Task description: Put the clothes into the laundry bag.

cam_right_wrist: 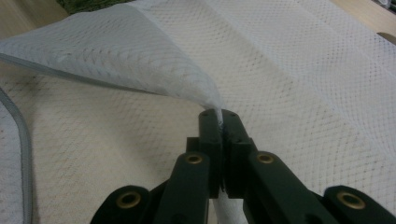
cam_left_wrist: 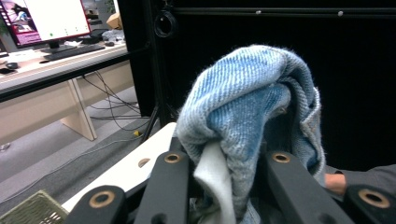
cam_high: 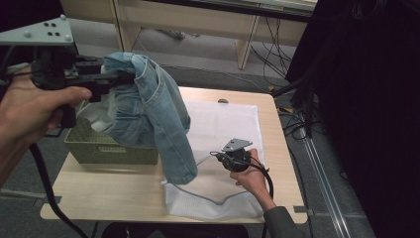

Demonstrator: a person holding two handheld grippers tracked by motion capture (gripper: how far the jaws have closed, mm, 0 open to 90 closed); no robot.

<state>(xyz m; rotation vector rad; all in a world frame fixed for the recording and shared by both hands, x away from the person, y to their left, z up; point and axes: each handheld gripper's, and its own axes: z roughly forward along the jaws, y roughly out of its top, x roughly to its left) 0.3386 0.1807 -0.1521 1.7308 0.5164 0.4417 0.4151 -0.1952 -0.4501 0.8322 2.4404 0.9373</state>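
Observation:
Light-blue jeans (cam_high: 153, 114) hang from my left gripper (cam_high: 116, 82), held high above the table's left side; their leg droops onto the white mesh laundry bag (cam_high: 223, 124). In the left gripper view a thick bunch of the jeans (cam_left_wrist: 243, 121) with white pocket lining is pinched between the two black jaws. My right gripper (cam_high: 218, 156) sits low over the bag and is shut on a fold of the bag's upper mesh layer (cam_right_wrist: 140, 56), lifting it off the layer below.
A green woven basket (cam_high: 106, 144) stands on the wooden table (cam_high: 99, 193) at the left, under the jeans. A dark curtain hangs at the right, and desks with cables stand behind the table.

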